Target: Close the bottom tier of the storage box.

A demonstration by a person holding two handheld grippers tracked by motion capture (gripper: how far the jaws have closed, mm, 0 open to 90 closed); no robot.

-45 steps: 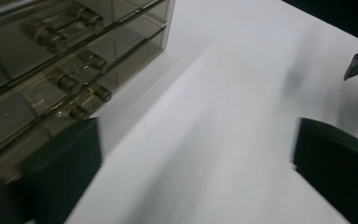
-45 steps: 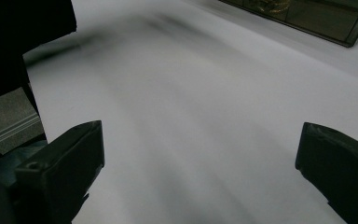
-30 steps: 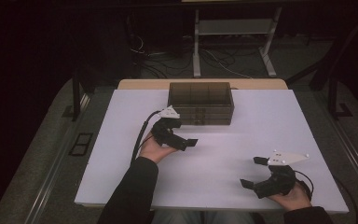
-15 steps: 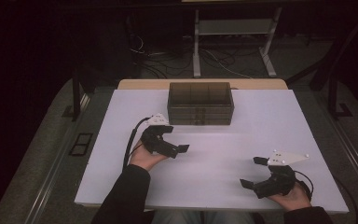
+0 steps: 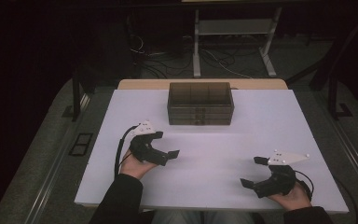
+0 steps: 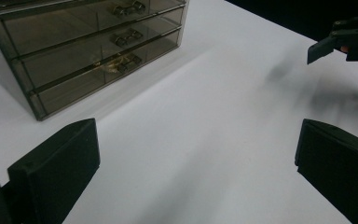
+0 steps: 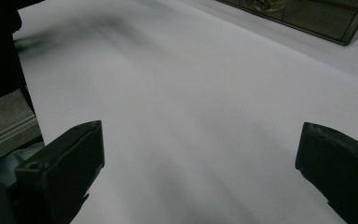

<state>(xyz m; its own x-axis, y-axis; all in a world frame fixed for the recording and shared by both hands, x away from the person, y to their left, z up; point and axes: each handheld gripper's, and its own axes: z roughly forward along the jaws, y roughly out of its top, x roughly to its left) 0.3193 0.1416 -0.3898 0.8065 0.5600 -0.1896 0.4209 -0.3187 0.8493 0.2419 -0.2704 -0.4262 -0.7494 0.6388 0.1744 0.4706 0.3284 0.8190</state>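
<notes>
Smoky transparent plastic three-drawer box (image 5: 200,103) sits upper centre on white table (image 5: 214,186), drawers shut. Left gripper (image 5: 164,144) at centre-left, jaws wide apart, empty, near the box. Right gripper (image 5: 255,171) at lower right, jaws apart, empty, well apart from it.

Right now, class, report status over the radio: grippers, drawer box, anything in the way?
Left gripper open, empty, near the smoky transparent three-drawer box. Right gripper open, empty, low at the white table's near edge. Drawers shut. Path clear.
</notes>
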